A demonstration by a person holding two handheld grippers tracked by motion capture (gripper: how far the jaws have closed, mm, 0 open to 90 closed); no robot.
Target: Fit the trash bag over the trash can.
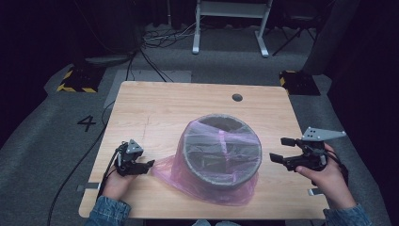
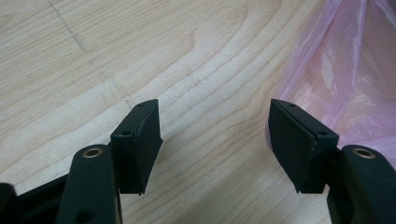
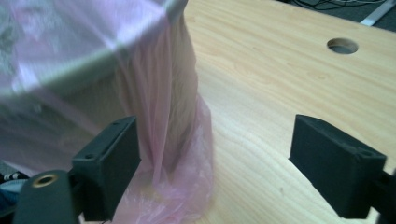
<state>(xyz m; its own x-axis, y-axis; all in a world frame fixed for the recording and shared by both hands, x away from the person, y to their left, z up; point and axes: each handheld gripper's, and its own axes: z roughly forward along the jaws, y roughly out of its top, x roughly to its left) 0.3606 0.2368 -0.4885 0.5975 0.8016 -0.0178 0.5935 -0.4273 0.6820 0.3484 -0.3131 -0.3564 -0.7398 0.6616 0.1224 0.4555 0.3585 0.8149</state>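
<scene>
Pink bag (image 1: 207, 186) drapes the grey bin (image 1: 221, 150), both spread, empty tongs, left (image 1: 141, 165) and right (image 1: 278, 149), flanking that bin; likely next, each pinches plastic near its base.

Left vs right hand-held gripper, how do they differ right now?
The left hand-held gripper sits low by the pink bag's spilled edge; the right hand-held gripper is beside the bin. The right's grey plate looks larger than the left's. Both are open, holding nothing.
</scene>
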